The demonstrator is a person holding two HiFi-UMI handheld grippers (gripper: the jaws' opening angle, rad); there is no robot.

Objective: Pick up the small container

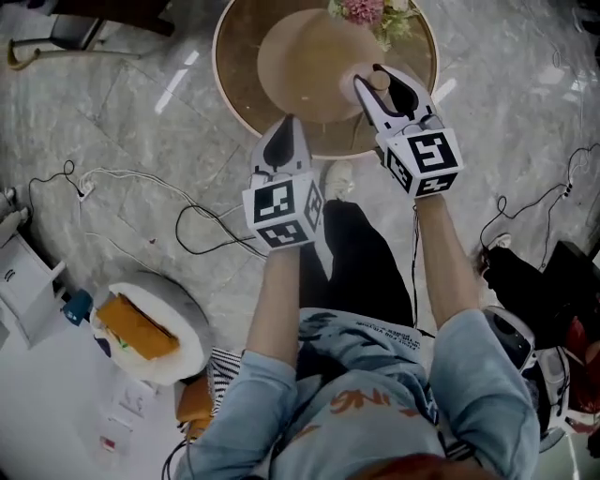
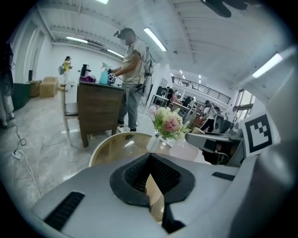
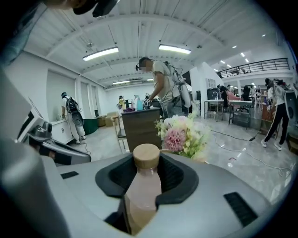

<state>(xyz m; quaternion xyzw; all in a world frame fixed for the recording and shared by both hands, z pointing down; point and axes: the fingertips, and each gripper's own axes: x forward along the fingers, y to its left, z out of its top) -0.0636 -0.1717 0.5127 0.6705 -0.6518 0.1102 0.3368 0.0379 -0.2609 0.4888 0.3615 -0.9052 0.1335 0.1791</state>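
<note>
Sleeves (image 1: 246, 398) and forearms fill bottom centre. Right gripper (image 1: 382, 89), upper centre-right, pinches the small container (image 3: 142, 188), a pale bottle with a wooden cap, upright between both pads. Left gripper (image 1: 286, 136): tips pressed together, empty. Bottle hangs over the round table (image 1: 234, 89) and looks clear of it, so the pick-up seems nearly done. Next: steady grip, bottle upright, avoid flowers (image 1: 367, 11) just beyond. Grey marble floor (image 1: 112, 112), loose cables (image 1: 202, 225). Open hall, 1 person (image 2: 130, 79) at wooden counter (image 2: 98, 109).
</note>
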